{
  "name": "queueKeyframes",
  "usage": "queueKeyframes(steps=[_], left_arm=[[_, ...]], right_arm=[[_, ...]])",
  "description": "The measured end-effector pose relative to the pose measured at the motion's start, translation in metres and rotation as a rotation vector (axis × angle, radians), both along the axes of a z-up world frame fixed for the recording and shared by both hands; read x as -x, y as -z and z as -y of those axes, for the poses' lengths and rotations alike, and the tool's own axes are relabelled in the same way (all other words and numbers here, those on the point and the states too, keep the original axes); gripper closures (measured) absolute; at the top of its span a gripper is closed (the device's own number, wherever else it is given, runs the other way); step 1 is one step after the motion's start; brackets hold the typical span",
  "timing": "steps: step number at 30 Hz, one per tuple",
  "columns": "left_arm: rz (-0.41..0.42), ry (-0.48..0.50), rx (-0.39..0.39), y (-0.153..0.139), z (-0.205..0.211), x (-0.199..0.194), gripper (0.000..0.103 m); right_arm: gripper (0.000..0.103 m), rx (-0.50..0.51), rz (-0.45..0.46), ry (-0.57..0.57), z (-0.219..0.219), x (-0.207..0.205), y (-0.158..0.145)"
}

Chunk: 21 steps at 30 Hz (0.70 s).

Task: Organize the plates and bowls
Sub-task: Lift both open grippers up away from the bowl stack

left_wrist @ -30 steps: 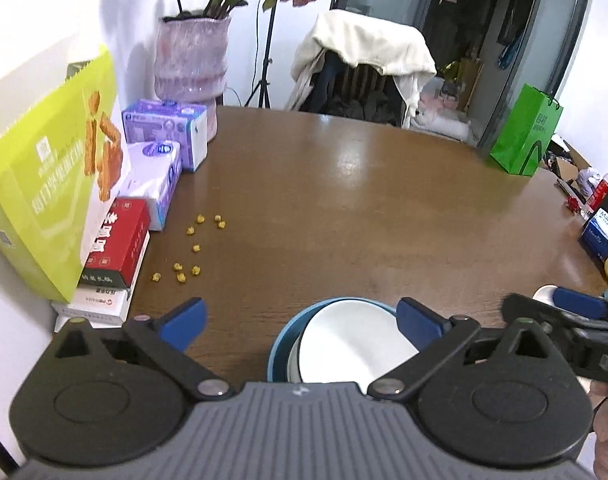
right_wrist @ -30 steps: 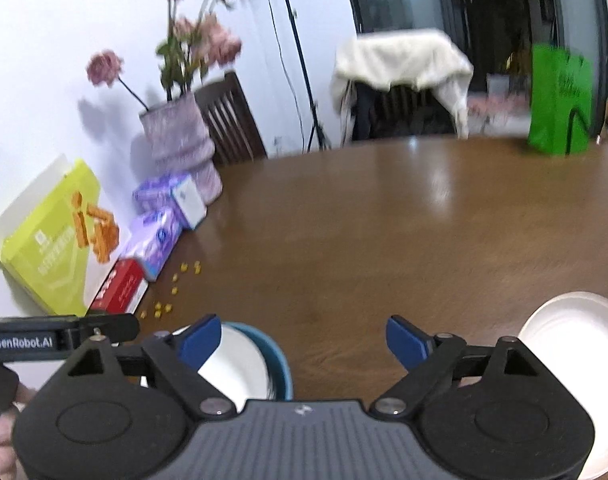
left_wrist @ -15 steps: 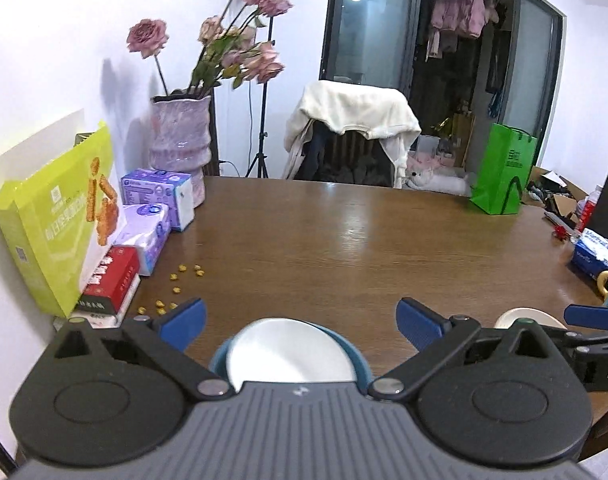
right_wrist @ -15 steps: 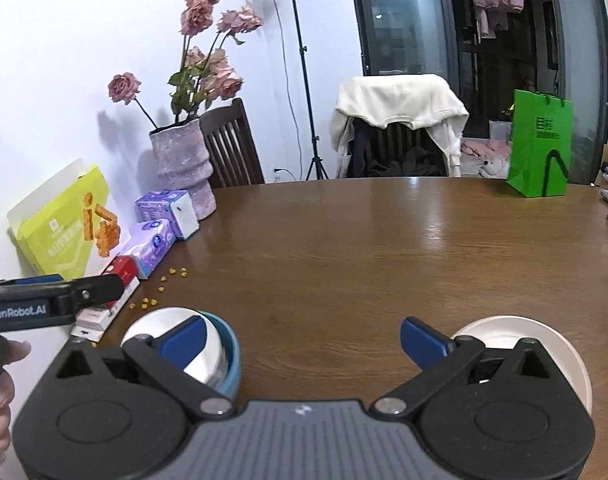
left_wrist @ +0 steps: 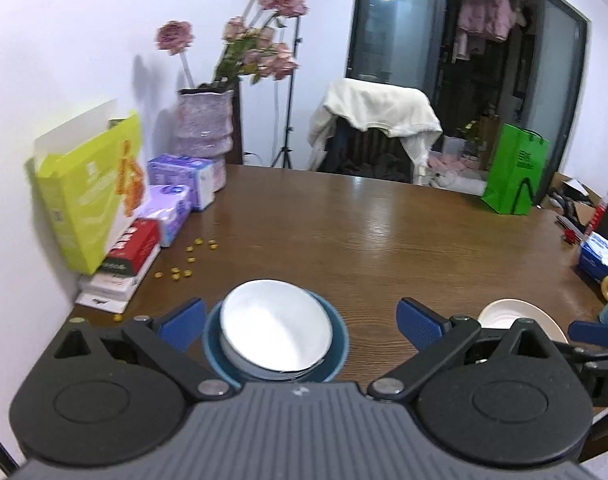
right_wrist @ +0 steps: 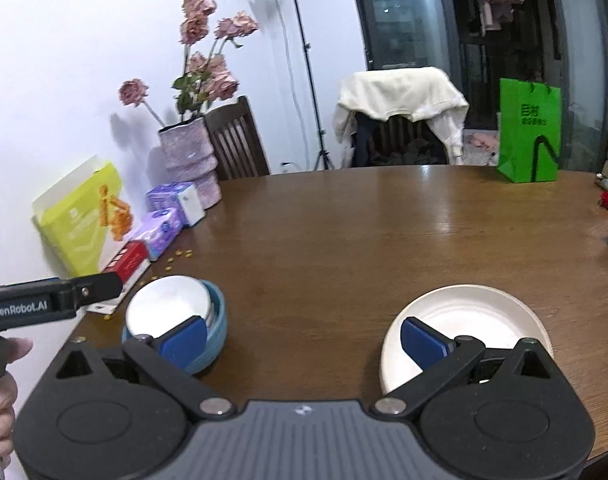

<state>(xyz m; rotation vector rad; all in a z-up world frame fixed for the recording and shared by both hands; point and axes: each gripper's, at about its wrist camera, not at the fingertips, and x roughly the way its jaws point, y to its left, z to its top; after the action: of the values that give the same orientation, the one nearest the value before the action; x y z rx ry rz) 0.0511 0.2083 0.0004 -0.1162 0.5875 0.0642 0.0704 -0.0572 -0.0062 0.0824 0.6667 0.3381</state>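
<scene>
A white bowl sits tilted inside a blue bowl near the table's front left edge; the pair also shows in the right wrist view. A cream plate lies at the front right, and its rim shows in the left wrist view. My left gripper is open and empty, held just above and behind the stacked bowls. My right gripper is open and empty, held over the table between the bowls and the plate.
Along the left wall stand a yellow-green box, a red box, purple tissue packs and a pink vase. Small yellow bits lie scattered on the brown table. A green bag stands at the far right.
Both grippers have drawn back and lifted away from the table, so more of the room shows. The bowls and the plate have stayed in place.
</scene>
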Motion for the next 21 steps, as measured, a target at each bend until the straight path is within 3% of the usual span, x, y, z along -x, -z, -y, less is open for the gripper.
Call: queueKeyframes(steps=[8, 21], left_arm=[[-0.029, -0.011, -0.009, 0.007, -0.049, -0.022, 0.0], [-0.183, 0.048, 0.02, 0.044, -0.094, -0.082, 0.0]], right_arm=[[0.0, -0.057, -0.05, 0.008, -0.034, -0.022, 0.007], [0.0, -0.095, -0.201, 0.016, -0.09, -0.067, 0.044]])
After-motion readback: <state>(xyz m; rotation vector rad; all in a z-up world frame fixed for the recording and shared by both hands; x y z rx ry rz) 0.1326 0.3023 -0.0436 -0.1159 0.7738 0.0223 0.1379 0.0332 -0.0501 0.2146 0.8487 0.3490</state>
